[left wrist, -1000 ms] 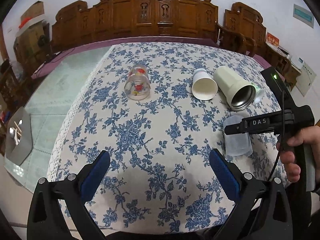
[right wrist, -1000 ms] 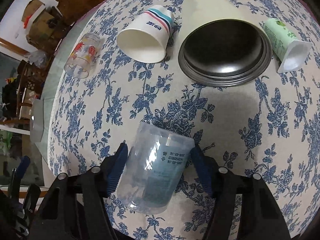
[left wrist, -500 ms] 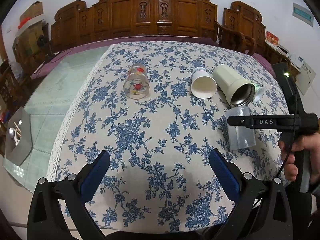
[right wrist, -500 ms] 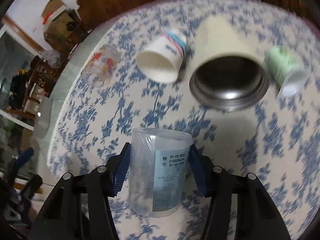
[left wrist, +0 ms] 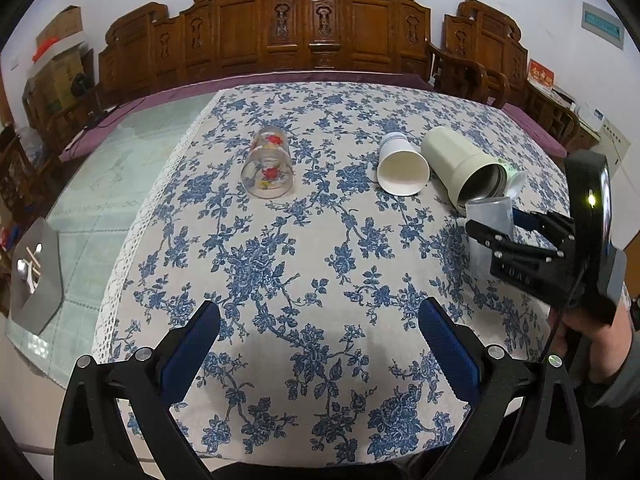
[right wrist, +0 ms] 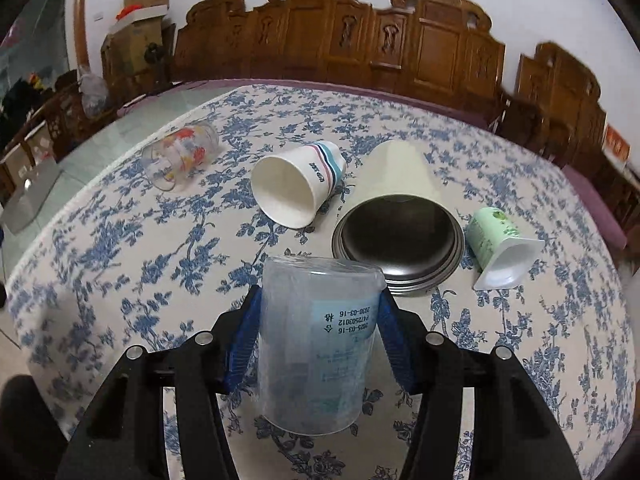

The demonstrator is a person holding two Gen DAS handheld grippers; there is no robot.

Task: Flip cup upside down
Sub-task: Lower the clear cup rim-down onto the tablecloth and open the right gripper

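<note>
My right gripper (right wrist: 318,332) is shut on a clear plastic cup (right wrist: 316,344) with a printed label. It holds the cup above the flowered tablecloth (right wrist: 160,240), nearly level, with one end pointing away from the camera. The cup (left wrist: 486,224) and right gripper (left wrist: 516,236) also show at the right of the left wrist view. My left gripper (left wrist: 320,344) is open and empty, low over the near part of the cloth (left wrist: 280,280).
On the cloth several cups lie on their sides: a flowered glass (left wrist: 268,164), a white paper cup (right wrist: 296,188), a cream steel-lined tumbler (right wrist: 400,216) and a green yoghurt pot (right wrist: 500,244). Carved wooden chairs (left wrist: 312,32) stand behind the table.
The right gripper has lifted the clear cup off the cloth and tilted up, so the view swung from looking down on the table to looking across it. The left gripper has stayed put.
</note>
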